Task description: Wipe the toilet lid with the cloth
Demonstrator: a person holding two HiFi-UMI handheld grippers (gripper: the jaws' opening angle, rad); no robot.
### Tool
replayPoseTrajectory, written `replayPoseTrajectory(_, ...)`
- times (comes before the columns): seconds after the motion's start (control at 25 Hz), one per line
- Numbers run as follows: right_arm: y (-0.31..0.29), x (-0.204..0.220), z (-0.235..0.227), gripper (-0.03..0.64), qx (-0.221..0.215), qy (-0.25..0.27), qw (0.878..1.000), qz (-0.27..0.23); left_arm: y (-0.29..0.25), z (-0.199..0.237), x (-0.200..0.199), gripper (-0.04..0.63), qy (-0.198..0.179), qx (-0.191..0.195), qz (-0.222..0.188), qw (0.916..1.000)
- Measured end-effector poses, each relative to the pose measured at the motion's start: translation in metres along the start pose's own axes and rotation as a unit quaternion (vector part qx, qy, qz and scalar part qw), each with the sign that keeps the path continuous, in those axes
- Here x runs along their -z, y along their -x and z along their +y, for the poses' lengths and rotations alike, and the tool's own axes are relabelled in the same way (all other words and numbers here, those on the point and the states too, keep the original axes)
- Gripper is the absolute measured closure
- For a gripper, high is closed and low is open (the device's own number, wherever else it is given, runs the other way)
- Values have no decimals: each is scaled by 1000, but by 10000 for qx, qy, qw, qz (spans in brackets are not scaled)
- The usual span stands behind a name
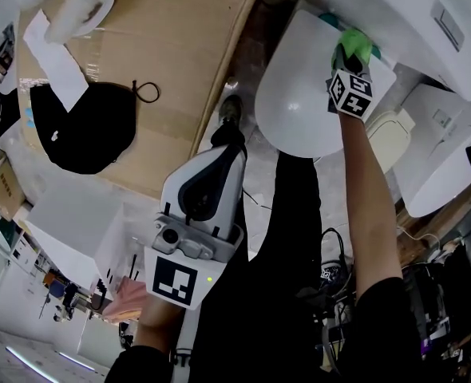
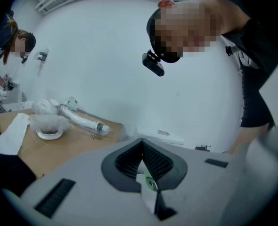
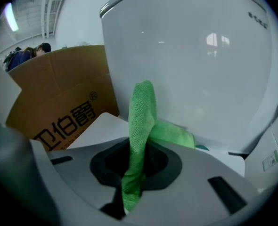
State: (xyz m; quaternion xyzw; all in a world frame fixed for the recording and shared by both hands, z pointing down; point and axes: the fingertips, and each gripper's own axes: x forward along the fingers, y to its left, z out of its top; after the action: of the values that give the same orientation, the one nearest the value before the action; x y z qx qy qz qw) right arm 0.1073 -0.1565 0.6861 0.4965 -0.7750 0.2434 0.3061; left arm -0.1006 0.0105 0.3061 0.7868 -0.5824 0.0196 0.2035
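Cloth [image 3: 141, 112] clamped in right gripper [image 3: 139, 149] at toilet lid [image 1: 299, 94] rear, ready to wipe. Left gripper [image 2: 143, 147] closed, empty, parked clear.

The right arm [image 1: 371, 214] stretches toward the upper right of the frame, the right gripper [image 1: 352, 56] clamped on the cloth [image 3: 140, 121], while the left gripper [image 1: 227, 140], jaws together and empty, sits at lower centre.

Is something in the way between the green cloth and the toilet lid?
Nothing visible is. The right gripper clamps the green cloth right at the toilet lid's back end, with nothing between them.
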Motion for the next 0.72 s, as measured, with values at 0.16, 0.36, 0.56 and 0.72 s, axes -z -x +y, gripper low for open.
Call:
replayPoseTrajectory(0.16, -13, -13, 24, 568, -242, 642, 9976, 27, -1, 6, 0, 594, 32, -56, 5, 10000)
replayPoseTrajectory(0.36, -25, -22, 54, 568, -689, 1437, 9872, 64, 0, 13, -1, 594, 62, -126, -13, 9999)
replayPoseTrajectory(0.56, -33, -20, 104, 568, -1497, 2606, 9536, 183, 4, 17, 0, 594, 56, -188, -9, 9998)
replayPoseTrajectory(0.72, -26, -2, 131, 568, -1907, 3319, 9236, 229, 7, 21, -2, 594, 60, -210, -11, 9998)
